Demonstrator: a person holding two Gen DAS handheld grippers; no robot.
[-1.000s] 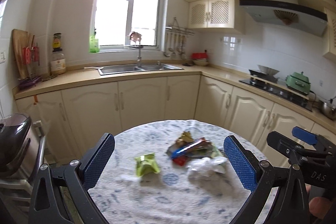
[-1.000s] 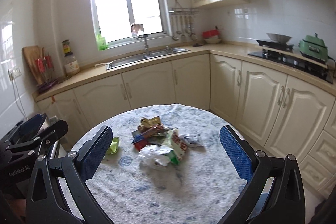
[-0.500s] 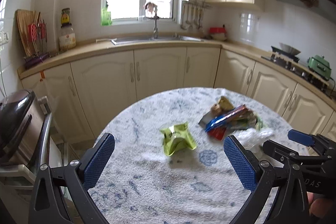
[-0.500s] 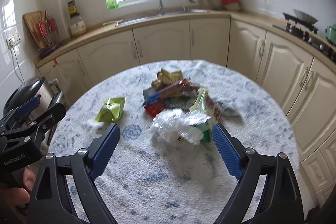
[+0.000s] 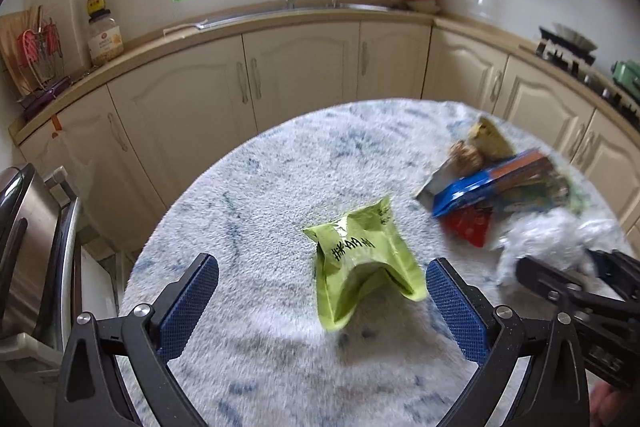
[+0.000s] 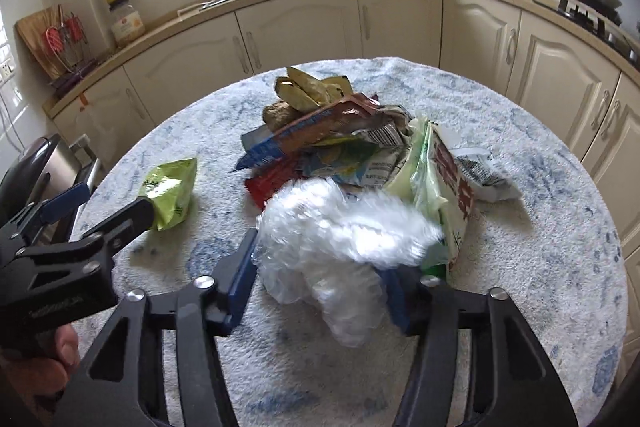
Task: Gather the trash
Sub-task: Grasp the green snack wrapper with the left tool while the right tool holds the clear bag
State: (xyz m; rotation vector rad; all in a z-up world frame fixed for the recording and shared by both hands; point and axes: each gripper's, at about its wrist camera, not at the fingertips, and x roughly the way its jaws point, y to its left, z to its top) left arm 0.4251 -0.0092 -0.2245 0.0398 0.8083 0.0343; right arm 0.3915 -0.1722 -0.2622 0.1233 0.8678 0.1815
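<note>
Right gripper tilted down, lower centre, jaws just been closing, now round clear plastic at the pile's near edge. Left gripper tilted down, jaws wide, empty, green wrapper between them on round table. Kitchen cabinets behind

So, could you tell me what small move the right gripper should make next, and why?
Probably finish closing: the right gripper has just been closing with the crumpled clear plastic between its pads, and the left gripper is open around the green wrapper.
</note>
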